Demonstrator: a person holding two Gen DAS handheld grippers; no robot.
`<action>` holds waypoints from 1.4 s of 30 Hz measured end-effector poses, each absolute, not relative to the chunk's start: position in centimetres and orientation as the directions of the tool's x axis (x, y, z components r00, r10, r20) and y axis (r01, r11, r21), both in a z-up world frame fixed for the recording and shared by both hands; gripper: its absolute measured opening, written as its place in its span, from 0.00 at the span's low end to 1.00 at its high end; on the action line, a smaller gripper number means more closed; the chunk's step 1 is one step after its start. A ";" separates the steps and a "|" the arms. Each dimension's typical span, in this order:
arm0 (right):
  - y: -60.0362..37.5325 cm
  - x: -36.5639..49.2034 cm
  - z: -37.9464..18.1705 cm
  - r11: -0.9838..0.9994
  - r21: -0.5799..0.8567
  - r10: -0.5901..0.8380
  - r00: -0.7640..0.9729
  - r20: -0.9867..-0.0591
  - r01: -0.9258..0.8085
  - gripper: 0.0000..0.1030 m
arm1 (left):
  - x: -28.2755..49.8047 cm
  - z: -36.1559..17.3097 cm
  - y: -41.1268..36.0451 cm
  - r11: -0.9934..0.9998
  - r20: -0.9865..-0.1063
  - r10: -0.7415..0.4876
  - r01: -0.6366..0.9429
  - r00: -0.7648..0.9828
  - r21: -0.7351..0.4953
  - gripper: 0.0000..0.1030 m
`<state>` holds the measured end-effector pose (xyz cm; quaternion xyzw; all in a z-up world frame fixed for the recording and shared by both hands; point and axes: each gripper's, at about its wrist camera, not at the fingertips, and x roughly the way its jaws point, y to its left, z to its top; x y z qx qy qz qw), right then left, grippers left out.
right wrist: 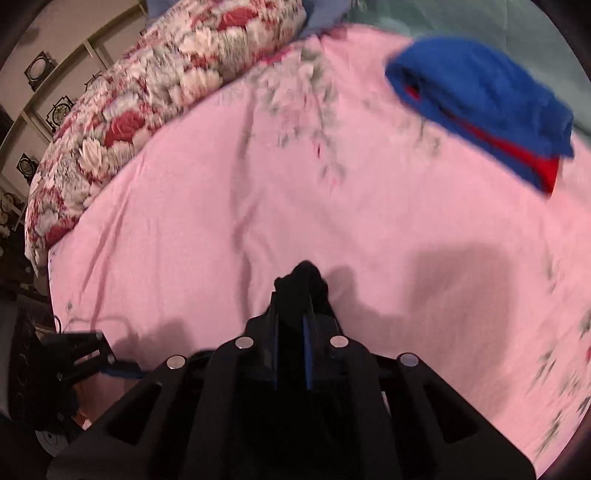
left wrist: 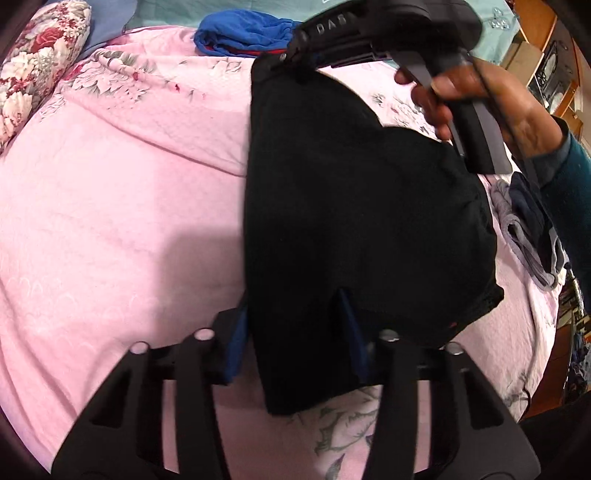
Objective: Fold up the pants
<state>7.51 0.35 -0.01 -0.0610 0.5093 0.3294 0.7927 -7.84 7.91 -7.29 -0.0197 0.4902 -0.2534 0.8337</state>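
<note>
Black pants (left wrist: 351, 229) lie partly folded on the pink bedsheet (left wrist: 122, 221), lifted at the far end. My left gripper (left wrist: 291, 325) is around the near edge of the pants, its blue-padded fingers (left wrist: 236, 339) wide apart with cloth between them. My right gripper (left wrist: 295, 55) is held by a hand at the far end and pinches the pants' far corner above the bed. In the right wrist view the right gripper (right wrist: 291, 314) is shut on a bunch of black pants cloth (right wrist: 304, 277). The left gripper also shows at that view's lower left (right wrist: 92, 354).
A folded blue and red garment (left wrist: 243, 33) (right wrist: 480, 110) lies at the far side of the bed. A floral pillow (left wrist: 33, 70) (right wrist: 147, 92) lies at the left. Grey and dark clothes (left wrist: 528, 229) lie at the right edge. Wooden shelves (left wrist: 535, 48) stand beyond.
</note>
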 end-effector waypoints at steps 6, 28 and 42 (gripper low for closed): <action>-1.7 11.8 -2.5 0.853 0.263 0.425 0.307 -0.852 -0.451 0.09 | -8.2 -7.1 8.5 0.882 -0.816 -0.423 0.386 0.394 -0.270 0.39; -21.2 -7.9 -1.9 0.880 0.467 0.451 0.470 -0.759 -0.089 0.50 | -3.0 -4.7 12.1 0.944 -0.816 -0.328 0.193 0.476 -0.266 0.59; -24.9 -17.6 -6.6 0.565 0.783 0.688 0.376 -0.620 0.259 0.79 | -5.3 -4.2 9.3 0.897 -0.809 -0.431 0.286 0.399 -0.337 0.76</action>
